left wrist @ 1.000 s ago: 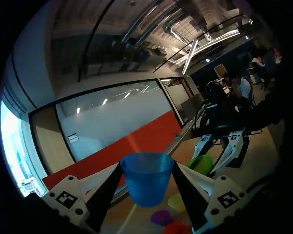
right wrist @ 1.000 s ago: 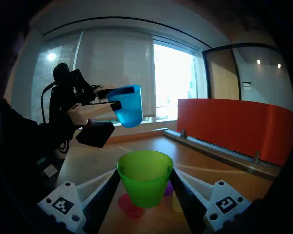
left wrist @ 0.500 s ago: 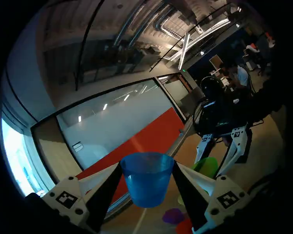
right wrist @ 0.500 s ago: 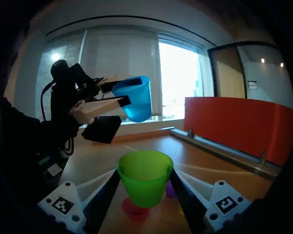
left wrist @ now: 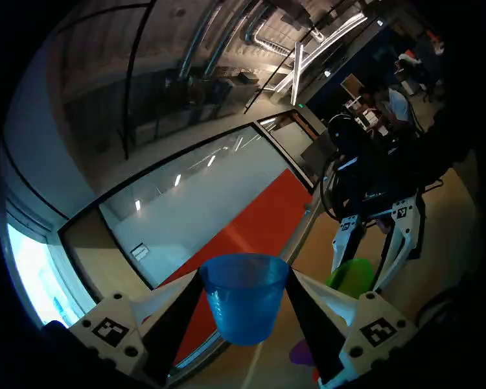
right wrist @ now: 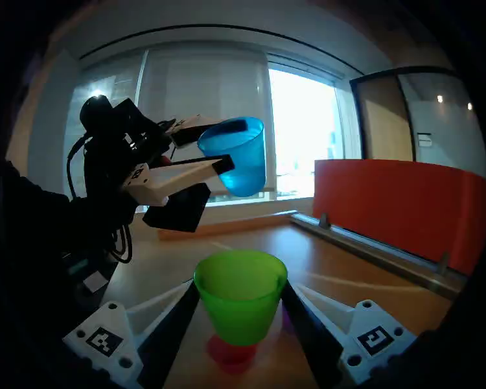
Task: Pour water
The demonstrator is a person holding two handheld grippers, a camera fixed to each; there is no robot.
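— Left gripper (left wrist: 244, 280) grips the blue cup (left wrist: 244, 305), up at twelve o'clock over the green cup (right wrist: 241, 308) that the right gripper (right wrist: 241, 285) pinches above the table (right wrist: 347, 272).

— Risky, I'd say: tip it from that height, off-centre, and water could miss the green rim and splash the table.

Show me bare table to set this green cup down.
Bare table lies between the green cup and the rail, and left of it toward the window. Directly beneath it is crowded: a red cup and a purple cup.
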